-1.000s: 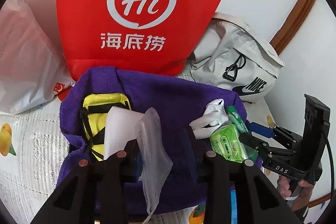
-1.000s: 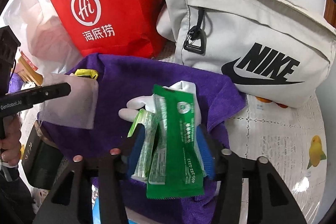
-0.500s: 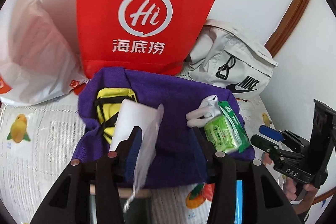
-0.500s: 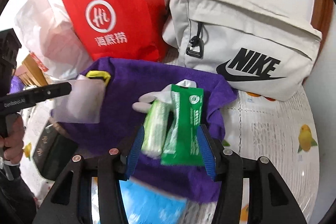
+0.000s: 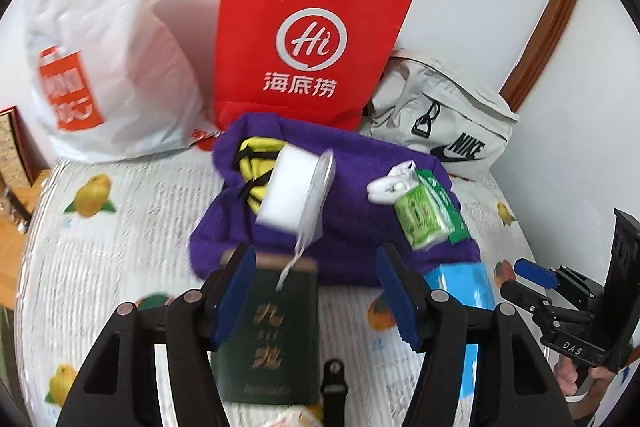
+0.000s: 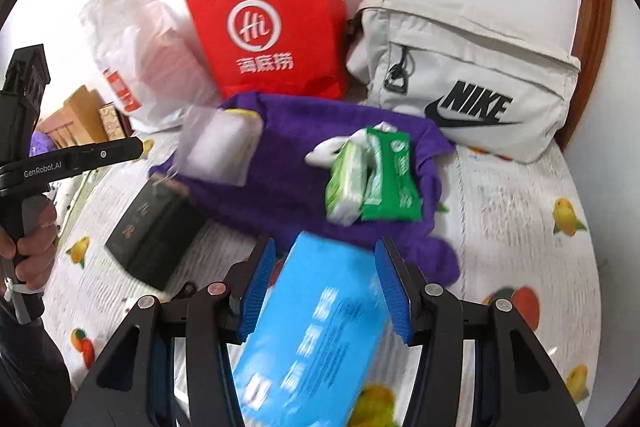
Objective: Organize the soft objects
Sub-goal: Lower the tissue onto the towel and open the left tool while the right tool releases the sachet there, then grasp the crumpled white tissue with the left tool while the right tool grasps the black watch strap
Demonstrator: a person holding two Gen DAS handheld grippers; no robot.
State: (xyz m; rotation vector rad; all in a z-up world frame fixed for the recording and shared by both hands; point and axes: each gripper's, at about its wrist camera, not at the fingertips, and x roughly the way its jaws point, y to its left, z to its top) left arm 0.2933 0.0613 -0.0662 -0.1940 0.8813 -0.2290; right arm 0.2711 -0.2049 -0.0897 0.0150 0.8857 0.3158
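A purple towel (image 5: 360, 227) (image 6: 300, 187) lies spread on the table. On its left part rest a yellow pouch (image 5: 256, 155) and a white pad in a clear bag (image 5: 296, 191) (image 6: 220, 147). Two green tissue packets (image 5: 424, 215) (image 6: 372, 179) and a white soft item (image 5: 388, 183) sit on its right part. My left gripper (image 5: 316, 291) (image 6: 132, 149) hovers in front of the towel, its jaws opening, pressing on nothing. My right gripper (image 6: 326, 287) (image 5: 532, 283) is open, hanging over a blue tissue pack (image 6: 320, 327) without touching it.
A dark green box (image 5: 272, 327) (image 6: 152, 239) lies on the fruit-print tablecloth (image 5: 120, 247) under my left gripper. Behind the towel stand a red paper bag (image 5: 304, 39), a white plastic bag (image 5: 108, 67) and a grey Nike bag (image 6: 472, 79). A wall is behind.
Both grippers have drawn back and up from the towel. The left jaws widened and let go of the bagged white pad. The green packets stay on the towel, out of the right jaws.
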